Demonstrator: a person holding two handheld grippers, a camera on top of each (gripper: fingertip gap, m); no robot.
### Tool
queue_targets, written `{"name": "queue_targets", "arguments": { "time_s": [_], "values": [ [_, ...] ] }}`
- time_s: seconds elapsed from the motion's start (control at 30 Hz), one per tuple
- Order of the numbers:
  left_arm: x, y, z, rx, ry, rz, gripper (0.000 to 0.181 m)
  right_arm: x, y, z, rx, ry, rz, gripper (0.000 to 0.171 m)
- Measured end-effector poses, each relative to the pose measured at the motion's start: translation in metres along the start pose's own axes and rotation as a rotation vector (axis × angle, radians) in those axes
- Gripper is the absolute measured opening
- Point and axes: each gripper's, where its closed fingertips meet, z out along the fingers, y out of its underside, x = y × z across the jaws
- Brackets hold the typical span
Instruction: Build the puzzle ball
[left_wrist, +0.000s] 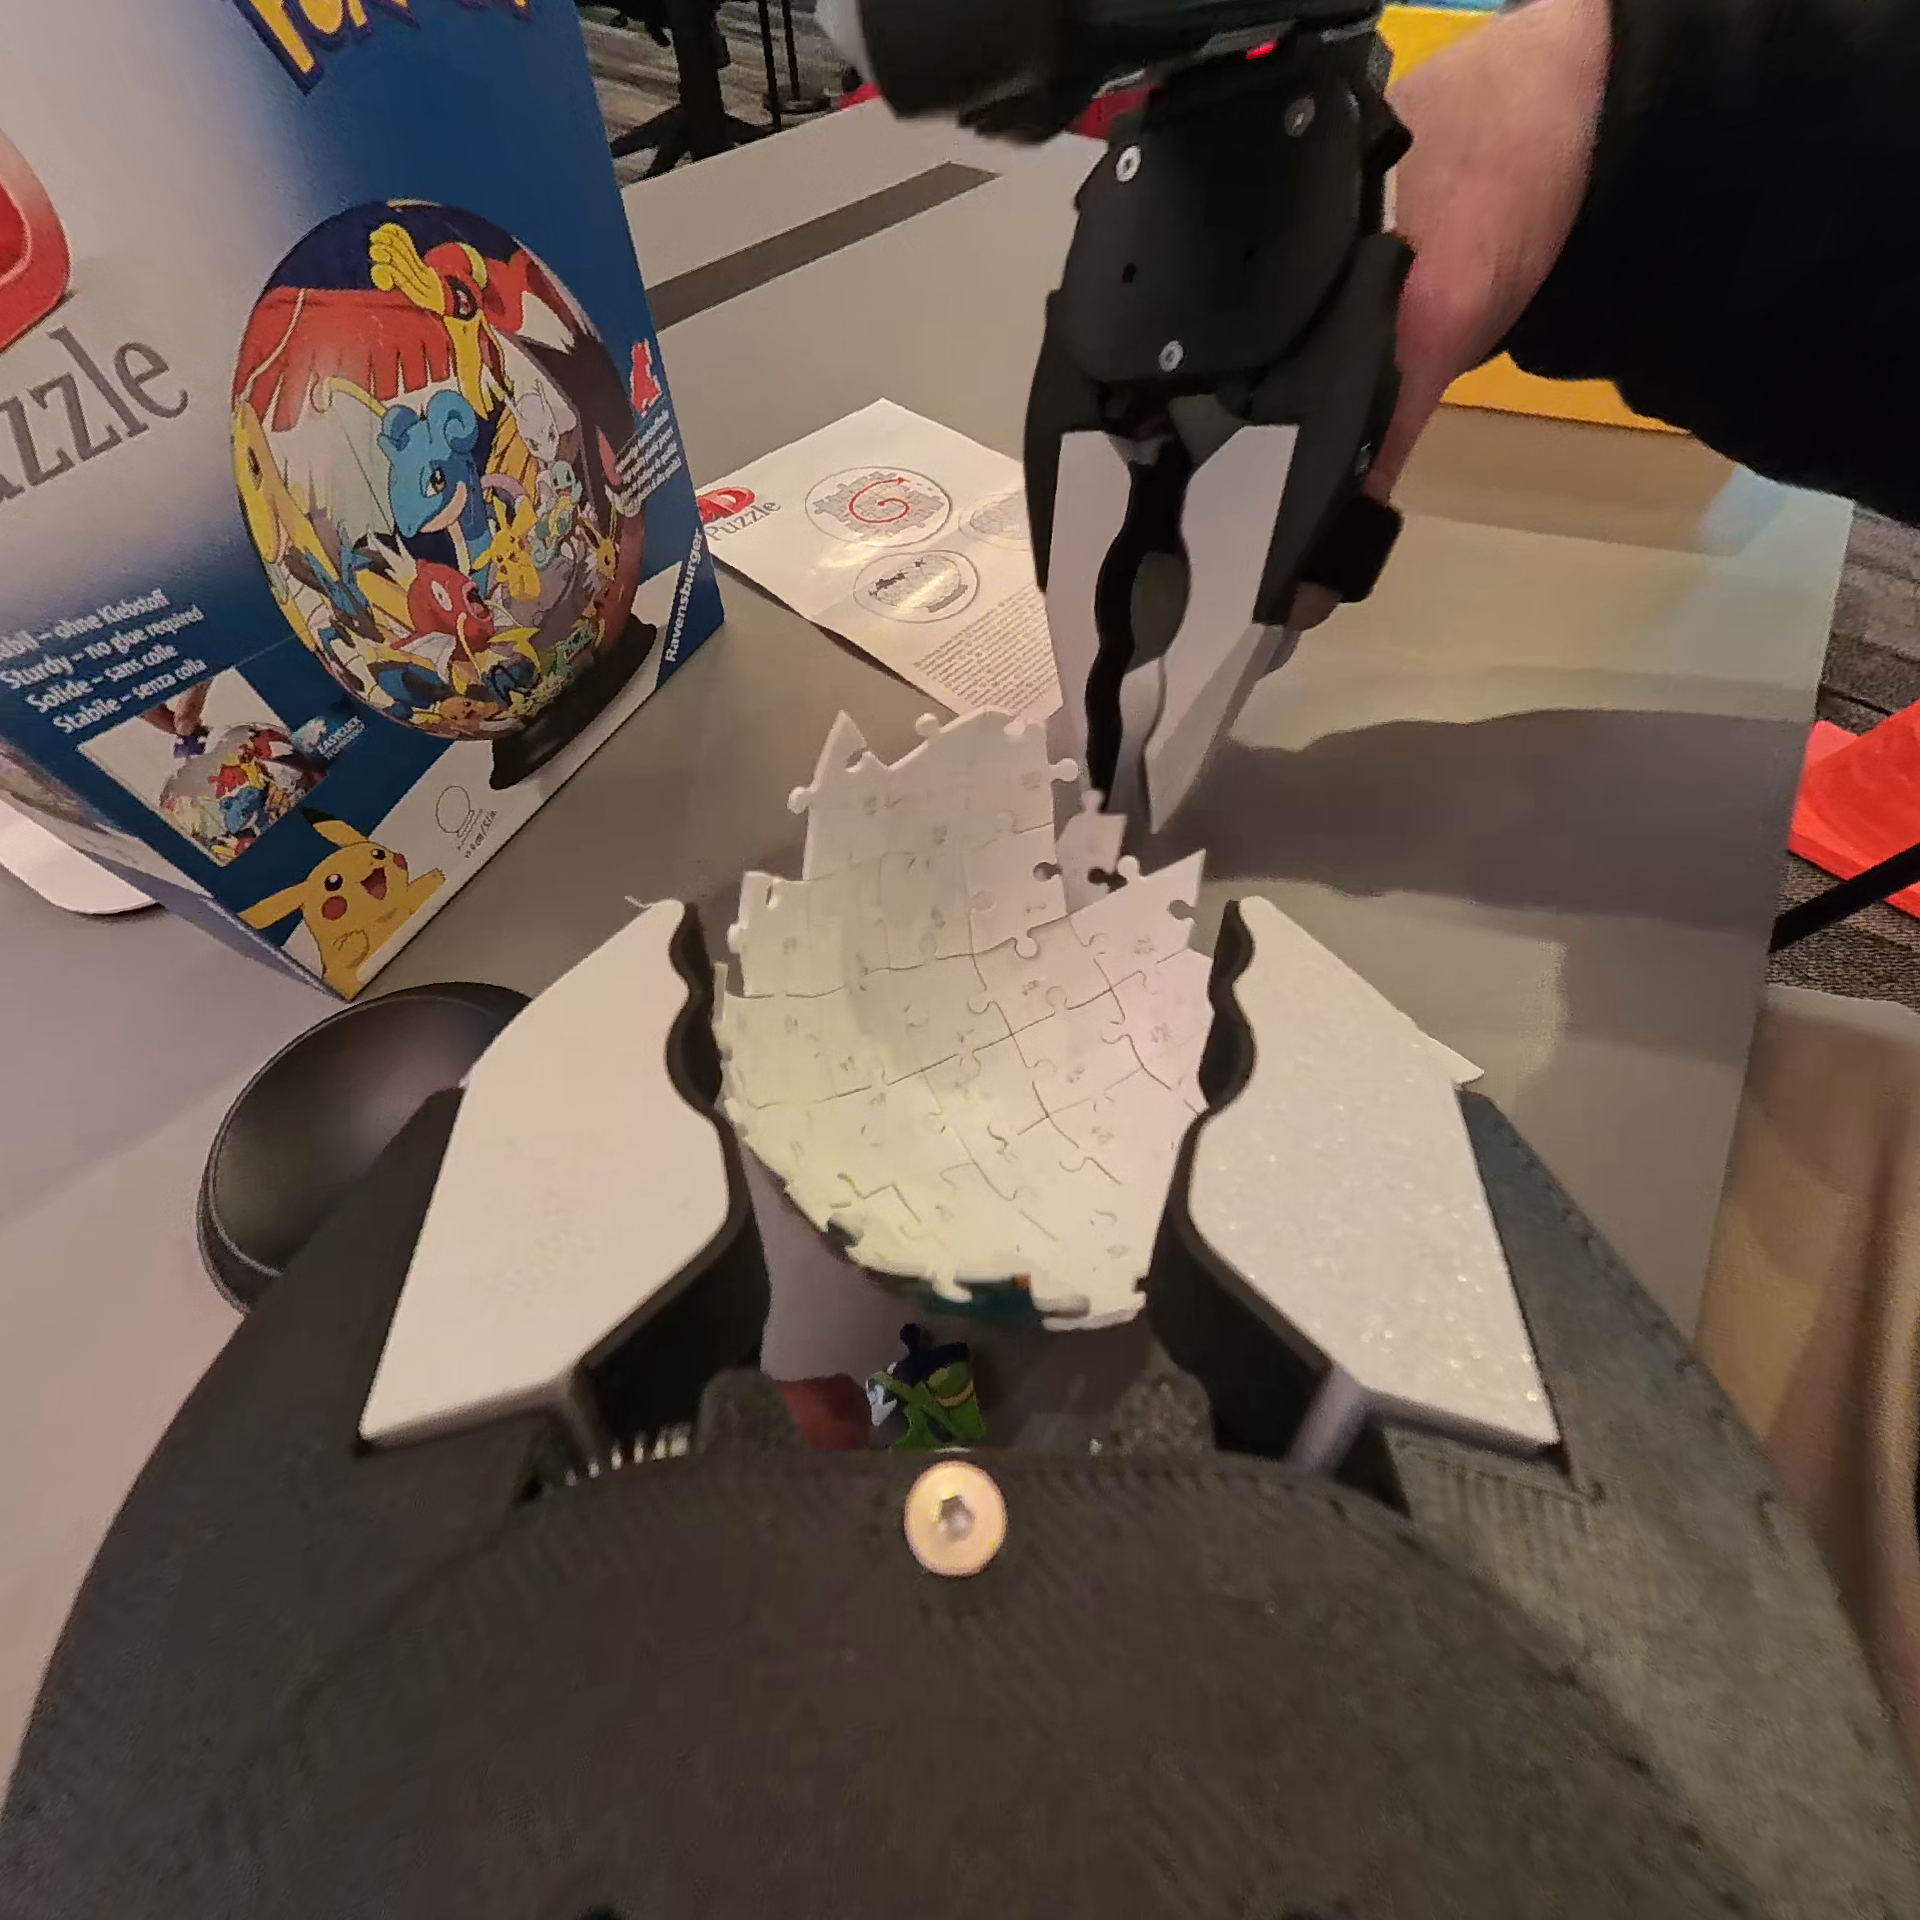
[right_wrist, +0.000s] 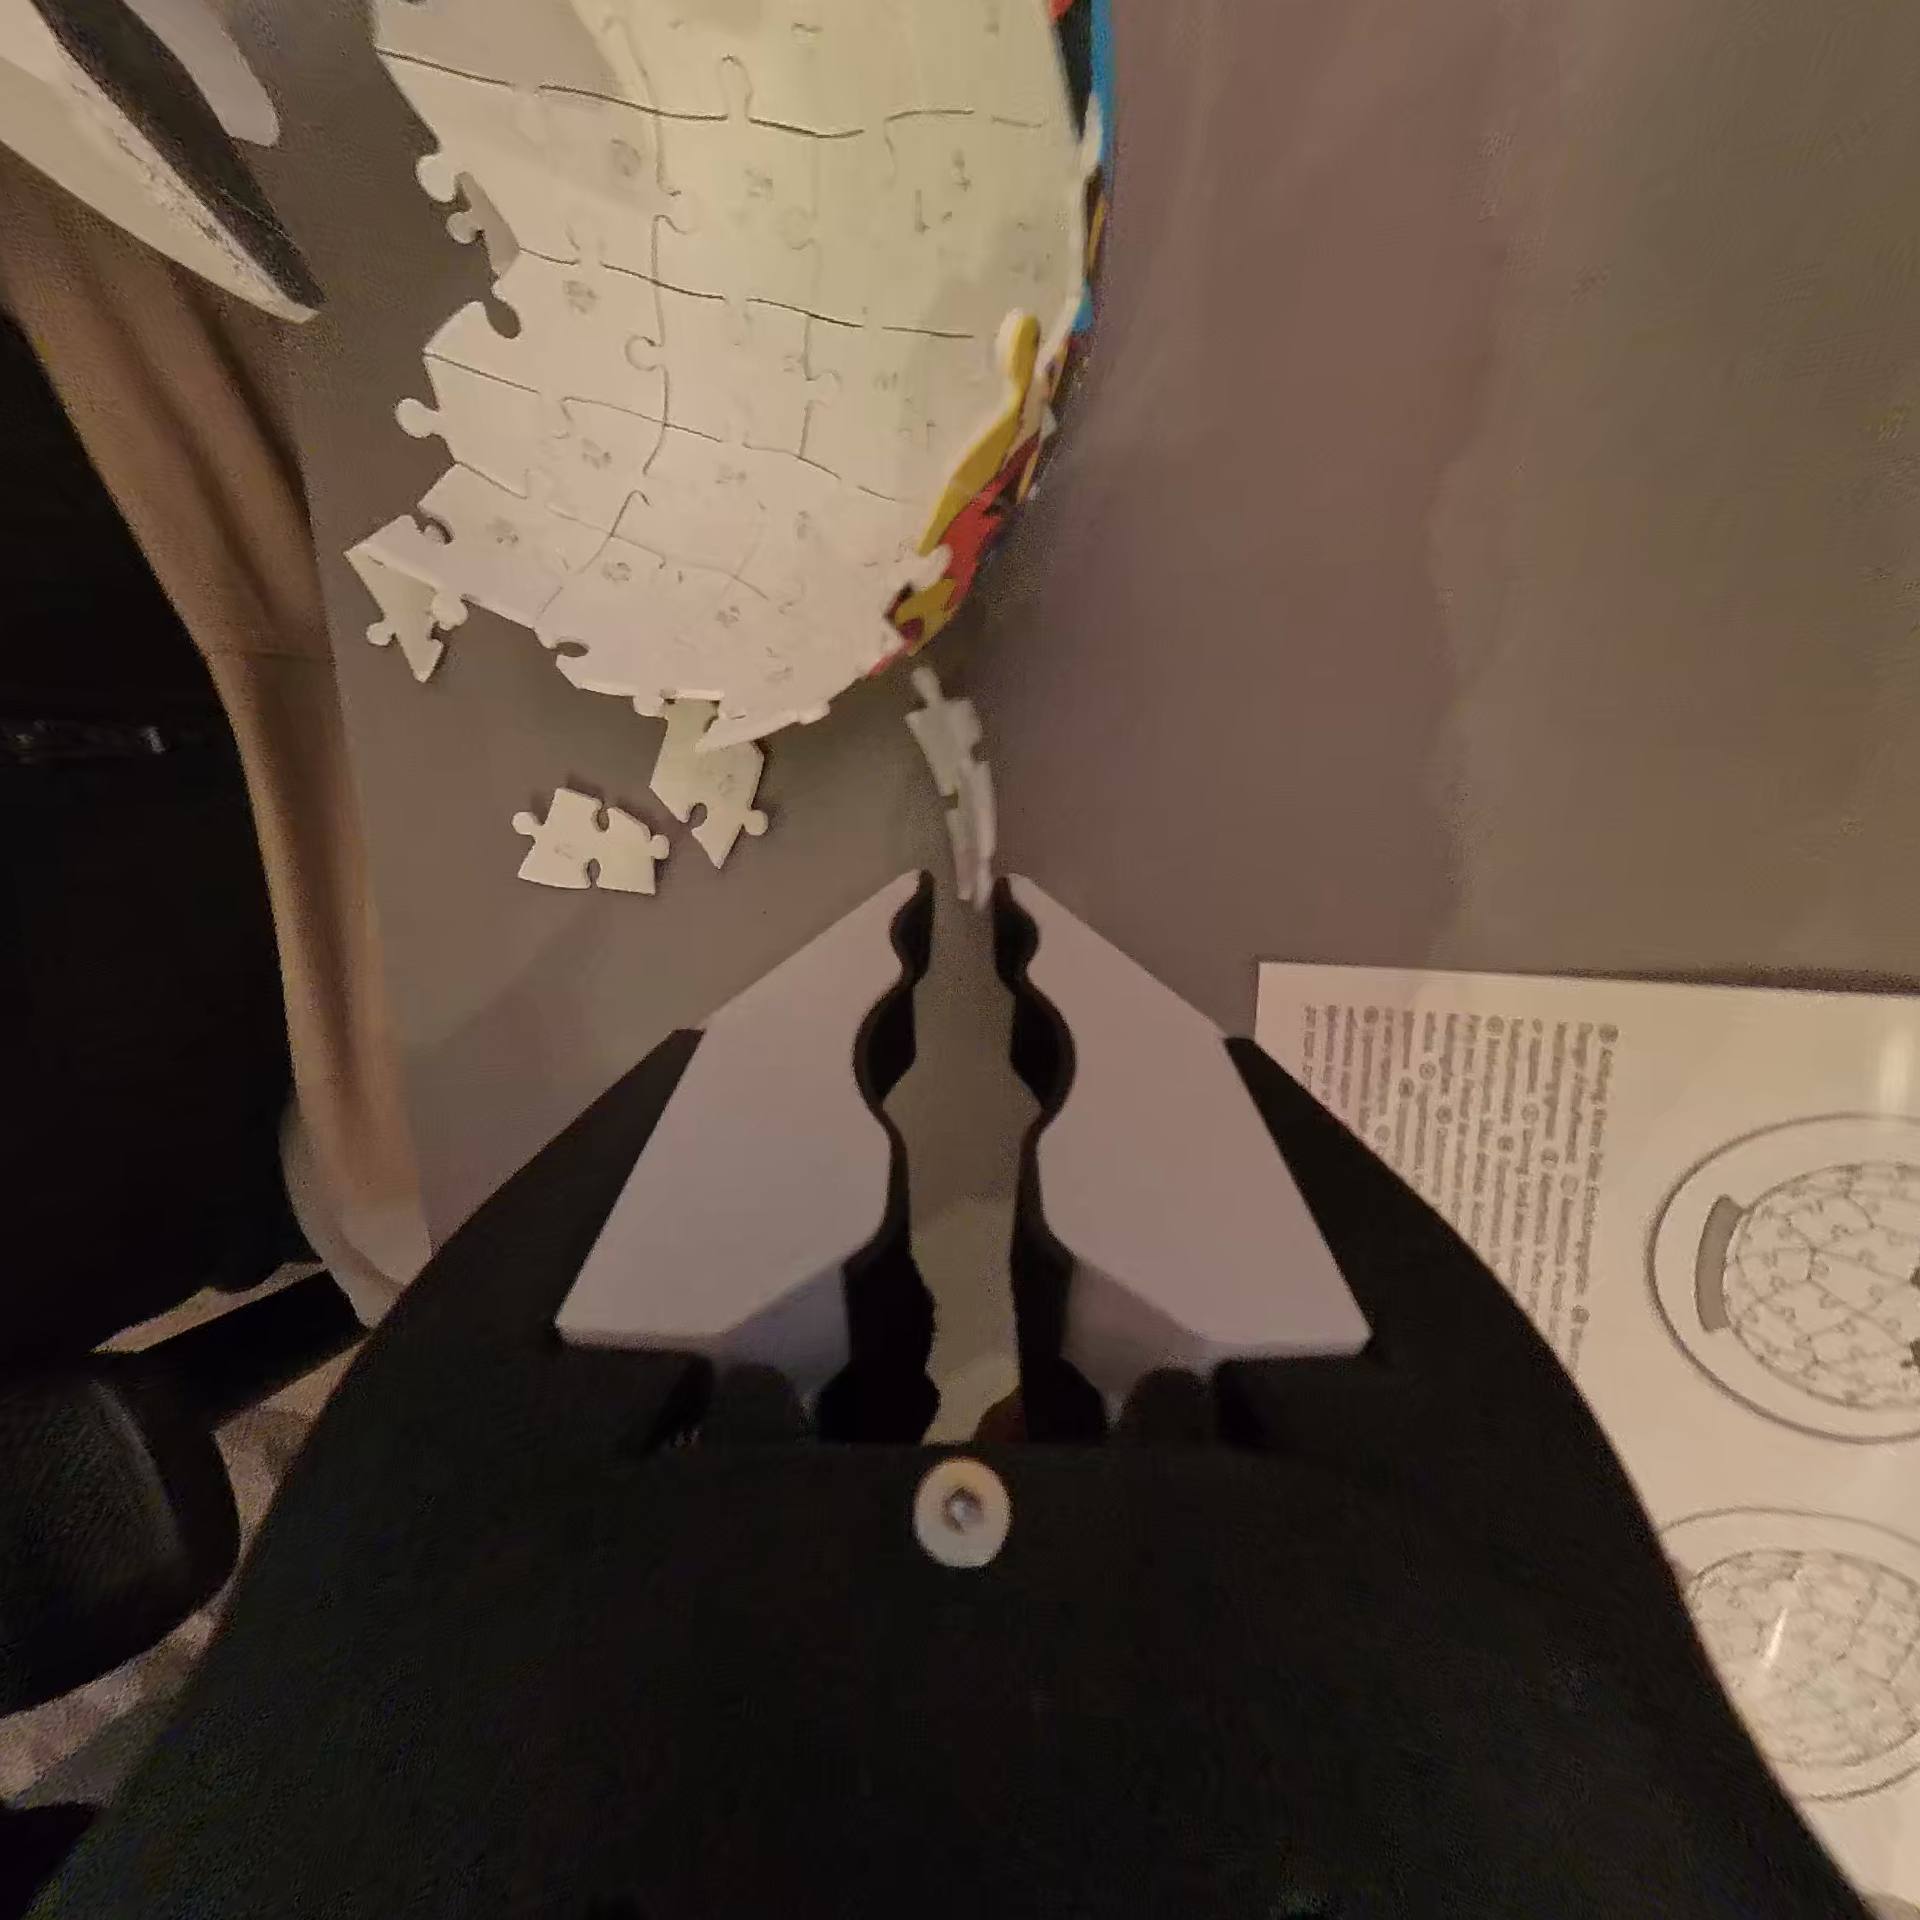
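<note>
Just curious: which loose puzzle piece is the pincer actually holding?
The single piece pinched edge-on at the right gripper tips; the other loose pieces lie flat on the table.

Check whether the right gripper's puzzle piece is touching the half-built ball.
Cannot tell. The left wrist view overlaps the piece with the ball; the right wrist view is too blurred.

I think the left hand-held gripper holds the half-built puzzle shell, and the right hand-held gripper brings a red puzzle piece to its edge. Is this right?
Not quite: the piece shows white, not red. The right wrist view shows it pinched in the right hand-held gripper near the shell's rim. The left hand-held gripper does hold the shell.
</note>
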Motion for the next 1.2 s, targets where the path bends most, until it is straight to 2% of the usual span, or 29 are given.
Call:
{"name": "queue_targets", "arguments": {
  "time_s": [0.03, 0.17, 0.3, 0.4, 0.6, 0.87, 1.2],
  "values": [
    [0.001, 0.000, 0.000, -0.001, -0.001, 0.004, 0.091, -0.002, -0.001, -0.002, 0.022, 0.010, -0.003, 0.018],
    [0.001, 0.000, 0.000, 0.000, -0.006, 0.009, 0.091, -0.003, -0.014, -0.025, 0.134, 0.136, -0.038, 0.026],
    [0.000, -0.001, 0.000, 0.001, -0.009, 0.012, 0.091, -0.007, -0.044, -0.039, 0.283, 0.206, -0.059, 0.038],
    [0.002, -0.002, 0.001, -0.001, -0.010, 0.021, 0.091, 0.007, -0.054, -0.034, 0.298, 0.259, -0.031, 0.029],
    [0.002, -0.002, 0.003, -0.007, -0.017, 0.027, 0.091, 0.013, -0.067, -0.020, 0.303, 0.186, 0.027, 0.030],
    [0.001, -0.002, 0.001, -0.022, -0.026, 0.043, 0.091, 0.030, -0.059, 0.000, 0.193, 0.248, 0.041, 0.011],
    [0.003, -0.017, -0.013, -0.068, -0.118, 0.108, 0.088, 0.038, -0.050, 0.007, 0.184, 0.286, 0.051, 0.013]
  ]
}}
